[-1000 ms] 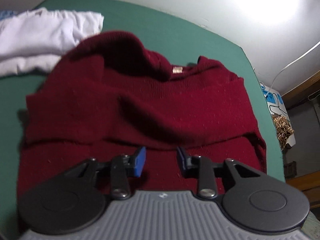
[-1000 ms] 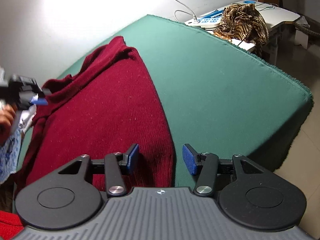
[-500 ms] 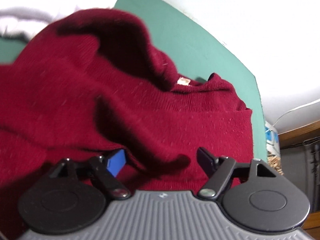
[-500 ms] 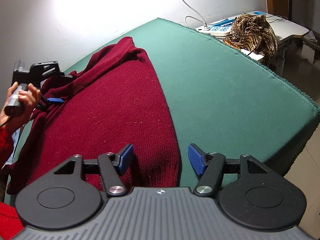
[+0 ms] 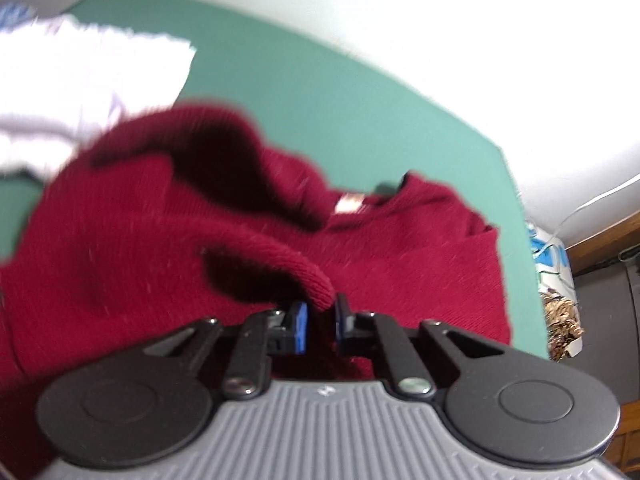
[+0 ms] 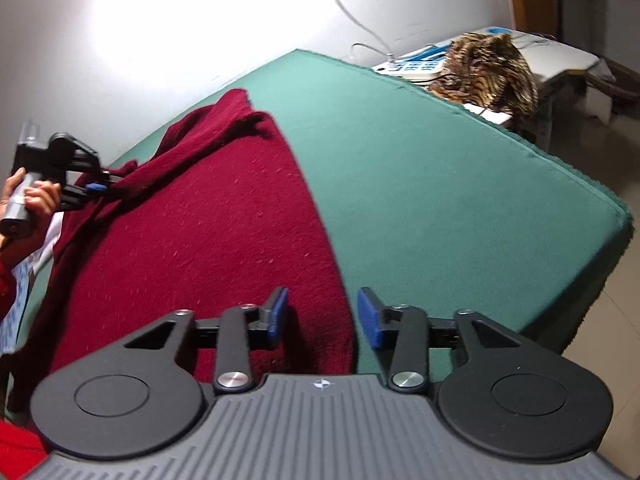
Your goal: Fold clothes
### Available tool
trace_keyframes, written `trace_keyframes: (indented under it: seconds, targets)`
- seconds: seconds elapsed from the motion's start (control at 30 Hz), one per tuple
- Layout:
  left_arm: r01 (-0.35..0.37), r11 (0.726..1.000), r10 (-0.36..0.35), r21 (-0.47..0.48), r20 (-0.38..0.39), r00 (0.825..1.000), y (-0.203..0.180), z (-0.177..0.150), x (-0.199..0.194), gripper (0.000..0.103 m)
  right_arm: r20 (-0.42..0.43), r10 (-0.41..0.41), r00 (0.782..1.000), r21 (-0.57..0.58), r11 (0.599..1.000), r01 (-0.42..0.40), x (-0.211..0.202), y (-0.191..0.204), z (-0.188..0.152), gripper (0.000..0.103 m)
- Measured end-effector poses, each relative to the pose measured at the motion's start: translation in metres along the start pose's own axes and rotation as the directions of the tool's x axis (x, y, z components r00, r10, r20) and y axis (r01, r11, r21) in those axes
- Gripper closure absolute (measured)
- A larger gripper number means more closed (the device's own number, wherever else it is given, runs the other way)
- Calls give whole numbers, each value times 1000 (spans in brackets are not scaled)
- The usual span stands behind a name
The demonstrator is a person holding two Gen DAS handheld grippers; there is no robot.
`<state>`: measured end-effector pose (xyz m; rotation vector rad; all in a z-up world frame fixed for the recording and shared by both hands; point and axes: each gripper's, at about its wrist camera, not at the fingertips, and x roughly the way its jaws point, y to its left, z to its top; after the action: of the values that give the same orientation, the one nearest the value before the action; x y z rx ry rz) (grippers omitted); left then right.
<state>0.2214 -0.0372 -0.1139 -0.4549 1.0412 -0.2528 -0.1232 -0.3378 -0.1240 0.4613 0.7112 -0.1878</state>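
here the dark red sweater (image 6: pixel 192 232) lies spread on the green table cover (image 6: pixel 440 184), its near right edge running down toward the right gripper (image 6: pixel 322 316). the left gripper (image 5: pixel 320 316) has its blue pads pinched on a raised fold of the knit, the jaws closing tight on it, and in the right wrist view that same gripper (image 6: pixel 98 189) sits at the far left in a hand (image 6: pixel 34 200), with the cloth pulled up into a taut ridge from the table to its tips. the right gripper's jaws stand apart and are closing, straddling the sweater's edge; the pads do not look to be pressing on the cloth, though the view there is too foreshortened to be sure. a small label (image 5: pixel 348 204) shows inside the neckline. white folded clothing (image 5: pixel 80 92) lies on the cover beyond the sweater, blurred. past the table's far corner a tiger-striped cloth (image 6: pixel 488 68) is heaped on a white side table (image 6: pixel 568 56)
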Motion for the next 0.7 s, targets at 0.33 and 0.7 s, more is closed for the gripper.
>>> trace_keyframes:
  seconds: [0.33, 0.7]
  targets:
    - [-5, 991, -6, 137, 84, 996, -53, 55, -29, 96, 9, -51, 999, -179, 983, 52, 1, 20, 0, 99]
    - [-82, 988, 60, 135, 156, 986, -42, 104, -58, 96, -35, 102, 994, -401, 910, -107, -15, 67, -10, 99]
